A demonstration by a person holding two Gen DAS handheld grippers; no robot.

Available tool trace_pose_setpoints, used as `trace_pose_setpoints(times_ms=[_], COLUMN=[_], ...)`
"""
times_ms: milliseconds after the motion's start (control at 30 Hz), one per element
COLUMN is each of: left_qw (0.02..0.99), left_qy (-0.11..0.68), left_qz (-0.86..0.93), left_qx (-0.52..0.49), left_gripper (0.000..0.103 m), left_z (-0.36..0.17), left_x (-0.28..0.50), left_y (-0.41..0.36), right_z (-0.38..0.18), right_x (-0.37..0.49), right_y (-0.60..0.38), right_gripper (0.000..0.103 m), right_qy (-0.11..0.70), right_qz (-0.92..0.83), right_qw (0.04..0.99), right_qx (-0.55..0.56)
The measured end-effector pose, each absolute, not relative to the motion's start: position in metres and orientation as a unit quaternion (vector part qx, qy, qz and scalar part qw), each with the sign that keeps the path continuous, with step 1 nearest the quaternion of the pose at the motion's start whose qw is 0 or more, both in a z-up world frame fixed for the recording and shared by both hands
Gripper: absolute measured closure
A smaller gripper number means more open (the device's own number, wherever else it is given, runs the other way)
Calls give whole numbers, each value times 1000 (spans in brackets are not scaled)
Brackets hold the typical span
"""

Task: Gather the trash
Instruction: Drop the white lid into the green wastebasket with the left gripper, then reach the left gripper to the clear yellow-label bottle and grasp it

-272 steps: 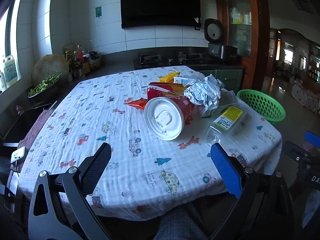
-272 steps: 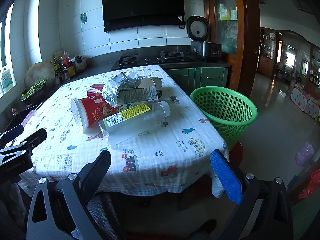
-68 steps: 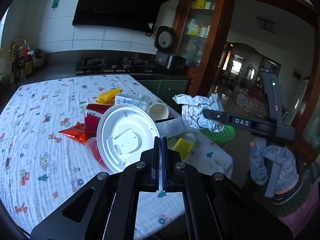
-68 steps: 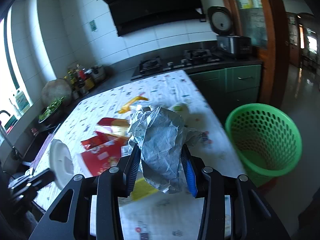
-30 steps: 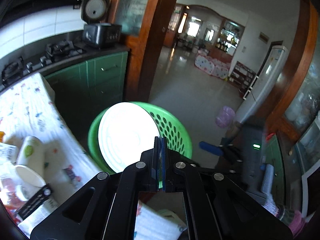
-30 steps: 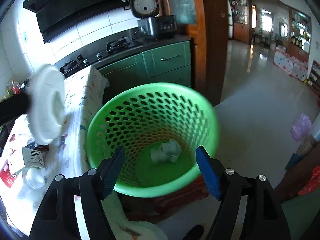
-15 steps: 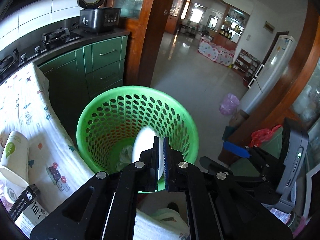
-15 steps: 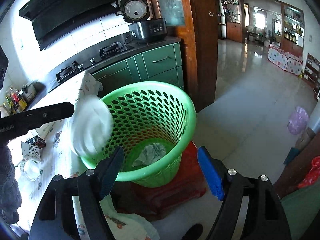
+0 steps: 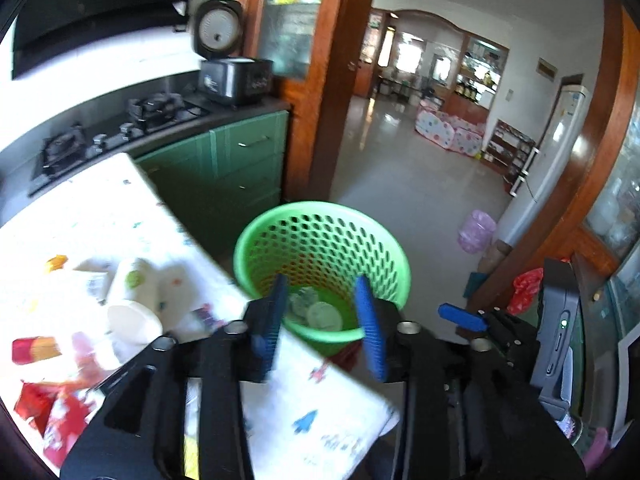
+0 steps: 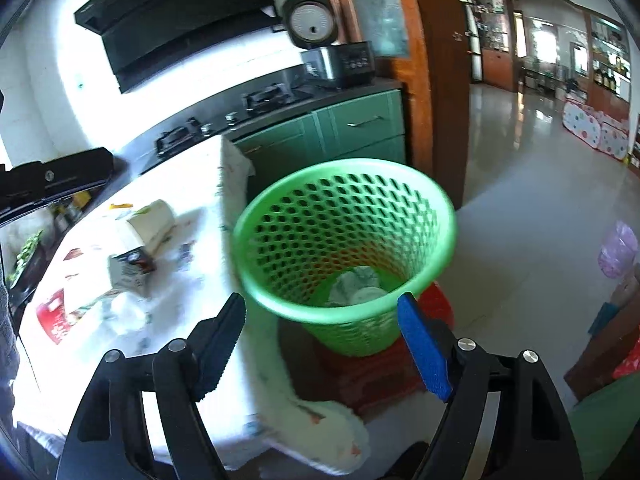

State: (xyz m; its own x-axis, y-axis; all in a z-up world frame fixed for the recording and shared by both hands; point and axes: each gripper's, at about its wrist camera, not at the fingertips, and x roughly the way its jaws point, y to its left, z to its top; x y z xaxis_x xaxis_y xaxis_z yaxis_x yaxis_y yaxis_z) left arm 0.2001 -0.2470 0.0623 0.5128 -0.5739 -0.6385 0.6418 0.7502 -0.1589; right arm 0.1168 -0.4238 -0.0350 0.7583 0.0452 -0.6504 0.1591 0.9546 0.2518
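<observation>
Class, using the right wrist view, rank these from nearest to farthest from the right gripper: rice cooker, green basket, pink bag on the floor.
1. Green basket, just ahead of the opening, empty right gripper.
2. Pink bag, right, on the floor.
3. Rice cooker, far back on the counter.

Black rice cooker (image 9: pixel 230 60) on the counter — beside the gas hob (image 9: pixel 120 130).

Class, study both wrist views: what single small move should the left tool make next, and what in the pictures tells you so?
Probably swing back toward the table for another piece. The left tool is opening with nothing between its pads, and the white lid and crumpled paper already lie in the green basket, while paper cups and wrappers remain on the cloth.
</observation>
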Motion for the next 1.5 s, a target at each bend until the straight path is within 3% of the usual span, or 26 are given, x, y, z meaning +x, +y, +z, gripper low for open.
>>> trace_pose_setpoints(times_ms=[467,933,1333,1500], left_qw=[888,854,835,835], left_qy=[342,413,435,426], left_qz=[-304,-291,-281,-283], left_qx=[47,126,185,202], left_gripper=[52,43,43,50], left_z=[53,-19,-45,-48], left_x=[154,169,186,186], left_y=[-138,-137,-157,-161], right_z=[-20,-22,-31,-33], right_x=[104,99,106,109], right_y=[-332,-327,-329,-328], right_gripper=[26,24,24,24], right_qy=[347,354,365,369], right_qz=[45,32,32,31], right_qw=[928,926,921,919], right_qx=[129,130,134,134])
